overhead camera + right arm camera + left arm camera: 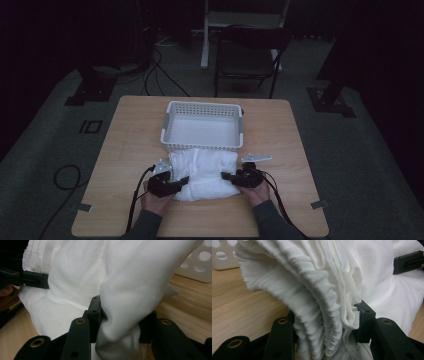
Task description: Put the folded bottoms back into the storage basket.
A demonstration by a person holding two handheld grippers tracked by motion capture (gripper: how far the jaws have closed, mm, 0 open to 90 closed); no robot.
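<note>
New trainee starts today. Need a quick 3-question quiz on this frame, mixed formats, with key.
1. True or false: the cloth lies inside the basket.
2. Multiple choice: what does the left gripper hold? A) the basket's rim B) a bunched edge of the cloth C) a cable
3. Short answer: how does the right gripper stand in relation to the cloth?

Key:
1. False. It lies on the table, just in front of the basket.
2. B
3. Its jaws are shut on a fold at the cloth's right side.
</note>
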